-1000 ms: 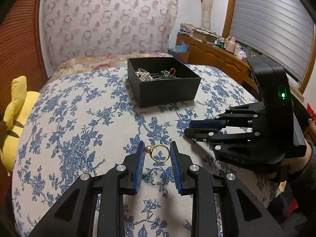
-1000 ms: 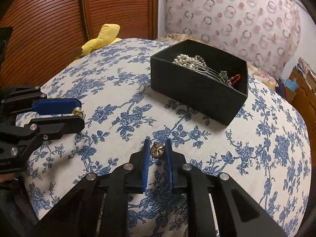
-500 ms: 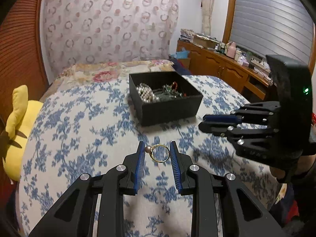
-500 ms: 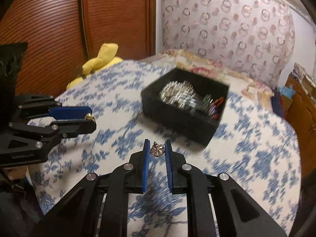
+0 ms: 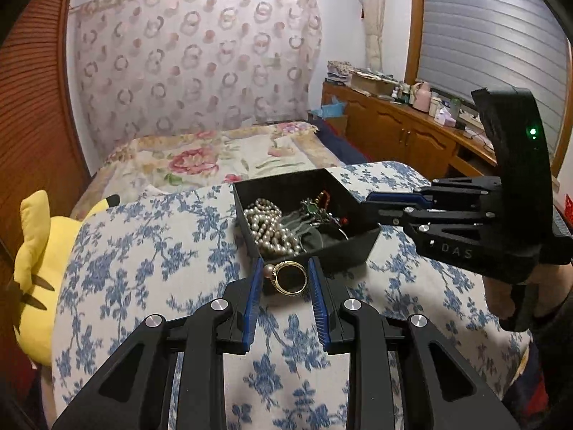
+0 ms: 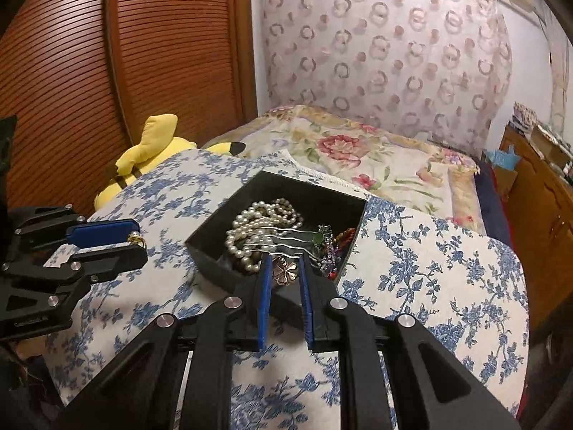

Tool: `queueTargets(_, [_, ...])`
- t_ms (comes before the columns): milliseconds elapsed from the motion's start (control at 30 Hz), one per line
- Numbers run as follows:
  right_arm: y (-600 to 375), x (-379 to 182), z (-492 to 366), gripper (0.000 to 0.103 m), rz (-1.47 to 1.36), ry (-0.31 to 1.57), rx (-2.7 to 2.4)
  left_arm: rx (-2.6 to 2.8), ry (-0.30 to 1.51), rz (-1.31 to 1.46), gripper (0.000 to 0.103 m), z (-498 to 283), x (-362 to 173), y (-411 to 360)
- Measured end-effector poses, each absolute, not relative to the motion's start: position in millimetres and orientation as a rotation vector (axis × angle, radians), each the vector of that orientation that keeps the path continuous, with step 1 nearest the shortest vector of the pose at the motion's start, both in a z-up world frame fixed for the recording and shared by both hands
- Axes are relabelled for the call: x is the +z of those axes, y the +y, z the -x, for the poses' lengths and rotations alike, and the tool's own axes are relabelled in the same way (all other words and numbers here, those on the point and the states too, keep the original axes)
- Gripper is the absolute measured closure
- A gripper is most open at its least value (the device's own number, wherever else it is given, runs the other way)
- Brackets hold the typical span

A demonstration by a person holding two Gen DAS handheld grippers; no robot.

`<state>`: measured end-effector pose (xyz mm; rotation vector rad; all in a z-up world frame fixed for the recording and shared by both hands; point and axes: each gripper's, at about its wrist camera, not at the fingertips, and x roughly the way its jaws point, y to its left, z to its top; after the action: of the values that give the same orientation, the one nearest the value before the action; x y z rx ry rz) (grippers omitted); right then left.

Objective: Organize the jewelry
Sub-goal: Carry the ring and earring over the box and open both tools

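My left gripper [image 5: 284, 274] is shut on a gold ring with a pearl [image 5: 289, 276] and holds it in the air just short of the near wall of the black jewelry box [image 5: 352, 247]. My right gripper [image 6: 284, 268] is shut on a bronze flower-shaped piece [image 6: 284, 269] and holds it over the near corner of the box [image 6: 211, 247]. The box holds a pearl necklace [image 6: 258, 224], a silver hair comb with a green stone [image 6: 317, 238] and red beads. Each gripper shows in the other's view, the right one [image 5: 372, 204] by the box's right corner and the left one [image 6: 138, 245] left of the box.
The box sits on a white cushion with blue flowers [image 5: 143, 268]. A yellow plush toy [image 5: 39, 251] lies at its left edge. Behind is a floral bed cover [image 6: 376, 154], a patterned curtain and a wooden sideboard [image 5: 404, 132] on the right.
Both grippers have risen off the cushion with their pieces and moved forward to the black box. The box now looks closer and is seen from higher up.
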<state>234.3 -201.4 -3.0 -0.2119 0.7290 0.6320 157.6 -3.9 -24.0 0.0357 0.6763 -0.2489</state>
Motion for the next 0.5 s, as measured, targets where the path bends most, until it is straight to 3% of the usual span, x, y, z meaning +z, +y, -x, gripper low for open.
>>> queueTargets(500, [-201.9,-23.9,-259.0,0.085,0.15,0.778,0.628,-0.246,0.706,0.018,0.079,-211.3,-30.7,-5.8])
